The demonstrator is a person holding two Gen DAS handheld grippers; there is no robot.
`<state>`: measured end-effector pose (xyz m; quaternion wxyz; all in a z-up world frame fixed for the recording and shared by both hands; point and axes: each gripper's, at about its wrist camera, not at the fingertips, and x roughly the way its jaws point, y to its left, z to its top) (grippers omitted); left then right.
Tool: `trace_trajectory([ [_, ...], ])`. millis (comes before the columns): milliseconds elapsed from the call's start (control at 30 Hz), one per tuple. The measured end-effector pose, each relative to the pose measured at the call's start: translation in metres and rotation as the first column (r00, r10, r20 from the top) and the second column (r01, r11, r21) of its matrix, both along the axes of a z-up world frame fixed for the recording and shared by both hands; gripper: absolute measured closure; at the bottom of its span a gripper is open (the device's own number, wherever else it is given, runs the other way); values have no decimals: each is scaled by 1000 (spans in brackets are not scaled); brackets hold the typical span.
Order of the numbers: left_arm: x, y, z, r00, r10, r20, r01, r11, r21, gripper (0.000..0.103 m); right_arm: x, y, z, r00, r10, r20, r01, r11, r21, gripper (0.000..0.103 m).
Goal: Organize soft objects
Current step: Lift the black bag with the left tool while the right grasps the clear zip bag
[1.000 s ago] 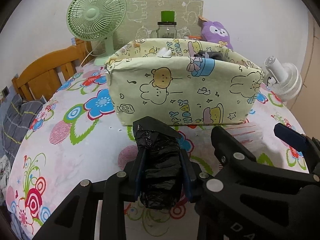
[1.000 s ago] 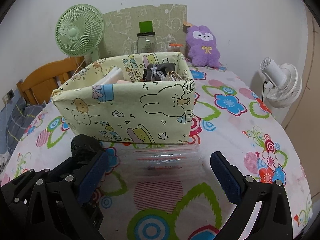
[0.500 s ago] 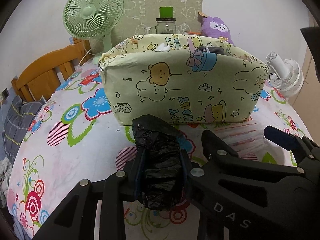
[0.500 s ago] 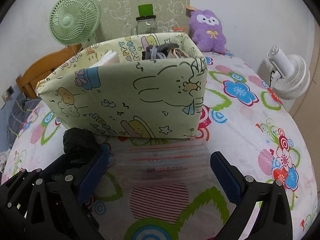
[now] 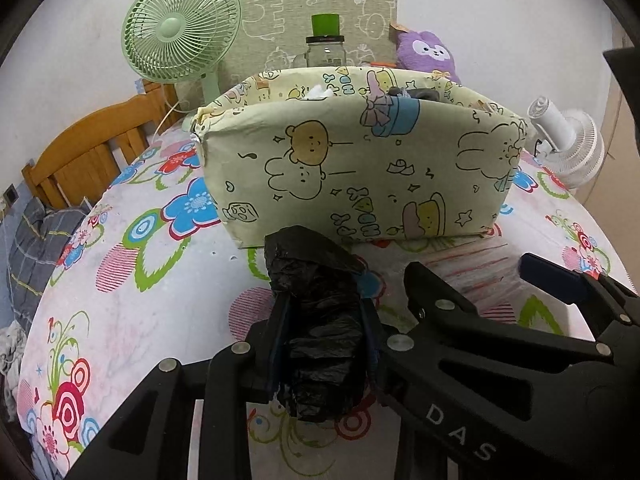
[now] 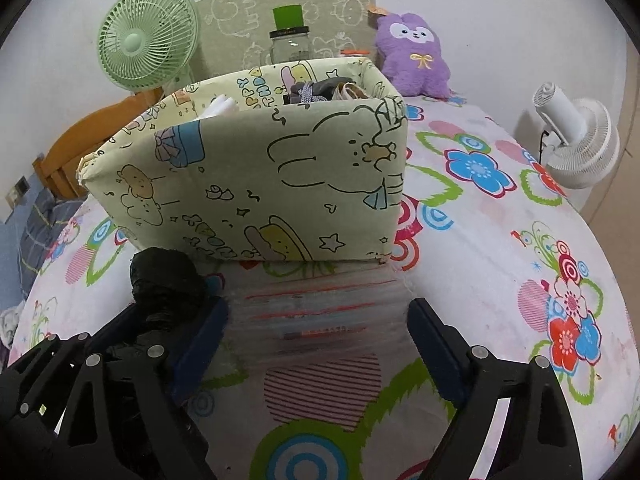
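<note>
Both grippers now sit nearer the fabric box (image 5: pixel 360 152), centre frame; left gripper (image 5: pixel 324 344) clamps a black bag roll (image 5: pixel 320 320) for stowing, right gripper (image 6: pixel 316 344) gapes wide around clear zip bags (image 6: pixel 320 312).

**Materials / finishes**

Left gripper (image 5: pixel 324 344): matt black plastic, bare metal rivets, clamped on crinkly glossy black plastic bag roll (image 5: pixel 320 320). Between right gripper (image 6: pixel 316 344) fingers: clear ribbed plastic bags (image 6: pixel 320 312), shiny. Ahead: storage box (image 5: pixel 360 168), matt printed cloth. Underneath: tablecloth (image 6: pixel 500 260), smooth floral fabric. Beyond the box: fuzzy purple plush (image 6: pixel 412 56).
</note>
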<state>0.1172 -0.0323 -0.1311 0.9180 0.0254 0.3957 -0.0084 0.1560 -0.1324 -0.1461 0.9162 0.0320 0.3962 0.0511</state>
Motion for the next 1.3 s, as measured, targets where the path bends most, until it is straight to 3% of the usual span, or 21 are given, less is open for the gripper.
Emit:
trace_trajectory([
  [367, -15, 1, 9, 1000, -13, 16, 13, 999, -31, 70, -19, 1, 14, 999, -9, 32, 10, 1000, -13, 12],
  [1300, -61, 1, 66, 986, -54, 158, 64, 996, -57, 70, -76, 5, 77, 981, -60, 182, 62, 998, -4, 12],
])
